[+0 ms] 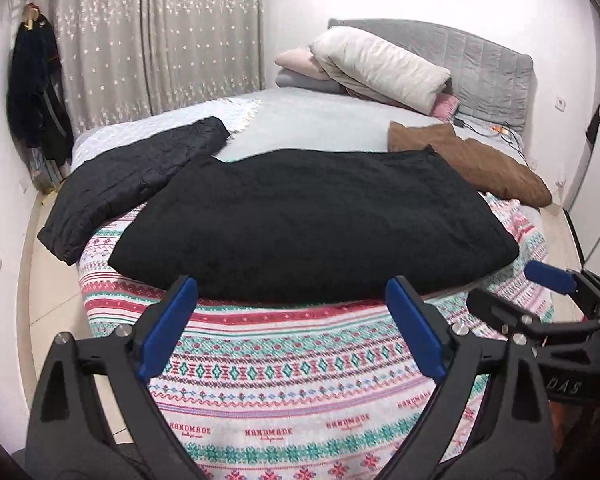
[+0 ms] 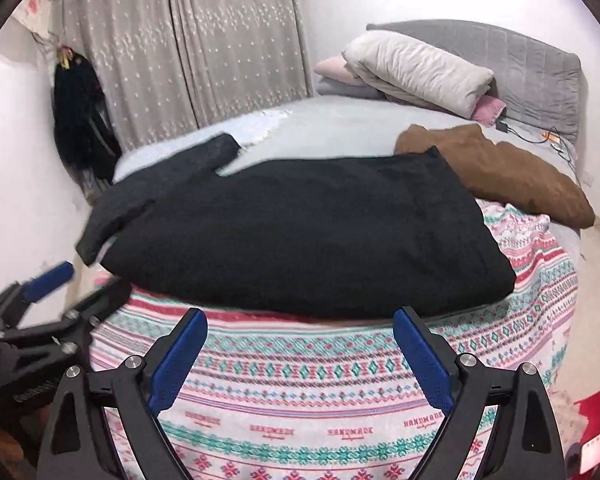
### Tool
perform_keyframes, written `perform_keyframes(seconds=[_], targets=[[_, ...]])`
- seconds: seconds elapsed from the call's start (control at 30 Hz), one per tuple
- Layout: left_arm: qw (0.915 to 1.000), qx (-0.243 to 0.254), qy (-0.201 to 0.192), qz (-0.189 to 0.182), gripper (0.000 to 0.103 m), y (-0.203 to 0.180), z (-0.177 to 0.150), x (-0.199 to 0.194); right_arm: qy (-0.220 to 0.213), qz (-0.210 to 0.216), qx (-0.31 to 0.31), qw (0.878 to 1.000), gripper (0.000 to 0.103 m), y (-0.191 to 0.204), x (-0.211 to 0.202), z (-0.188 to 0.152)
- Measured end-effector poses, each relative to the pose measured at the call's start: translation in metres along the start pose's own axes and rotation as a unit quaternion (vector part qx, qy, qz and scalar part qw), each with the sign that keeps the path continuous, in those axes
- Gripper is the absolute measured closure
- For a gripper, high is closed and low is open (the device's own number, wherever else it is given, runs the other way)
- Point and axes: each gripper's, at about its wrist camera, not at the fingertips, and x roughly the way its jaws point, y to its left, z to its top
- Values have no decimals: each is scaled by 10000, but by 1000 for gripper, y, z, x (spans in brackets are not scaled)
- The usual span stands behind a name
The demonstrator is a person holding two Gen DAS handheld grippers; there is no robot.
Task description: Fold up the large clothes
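Left wrist view: left gripper (image 1: 292,292) and right gripper (image 2: 300,324) both spread, empty. Black garment (image 1: 312,220) mid-frame, partly folded; sleeve (image 1: 140,180) upper left likely needs folding in next.

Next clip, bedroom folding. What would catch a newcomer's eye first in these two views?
The big black garment dominates, lying across the foot of the bed on a patterned blanket printed with "HANDMADE", one sleeve spread toward the left. A brown garment lies behind it at right. In front, the left gripper and right gripper both hang open above the blanket, holding nothing.
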Motion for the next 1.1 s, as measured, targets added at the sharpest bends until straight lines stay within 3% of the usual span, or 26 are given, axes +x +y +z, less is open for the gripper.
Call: perform_keyframes(seconds=[0.1, 0.47, 0.73, 1.1], targets=[[9999, -47, 28, 126, 8, 3, -2, 4, 24, -131, -104, 9999, 8, 3, 5, -2], [9979, -328, 558, -3, 8, 9, -1, 15, 60, -467, -67, 9989, 8, 3, 6, -3], [9972, -238, 713, -29, 8, 3, -6, 21, -139, -652, -235, 9975, 7, 7, -1, -3], [9965, -321, 774, -8, 7, 3, -7, 23, -73, -805, -336, 9962, 5, 7, 3, -3]])
